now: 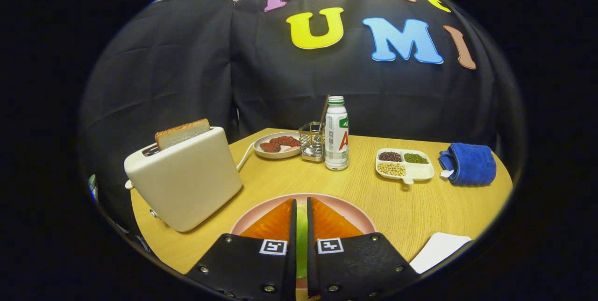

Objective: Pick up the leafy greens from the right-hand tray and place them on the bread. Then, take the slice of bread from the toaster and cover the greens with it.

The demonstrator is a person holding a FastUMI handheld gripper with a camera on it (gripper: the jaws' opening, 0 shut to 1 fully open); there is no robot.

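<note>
My gripper (pixel 301 204) hangs low over a pink plate (pixel 357 211) and is shut on a strip of leafy greens (pixel 302 245), which shows pale green in the narrow gap between the fingers. An orange-brown slice of bread (pixel 332 224) lies on the plate right under the fingers. Left of the plate stands a cream toaster (pixel 189 184) with a second slice of bread (pixel 182 133) sticking up out of its slot. A corner of the white right-hand tray (pixel 439 250) lies beside the right finger.
Beyond the plate, a white bottle (pixel 337 135) and a metal wire holder (pixel 312 143) stand mid-table. A plate of red meat (pixel 278 144) sits behind the toaster. A divided dish of beans (pixel 404 164) and a rolled blue cloth (pixel 468 164) lie at the far right.
</note>
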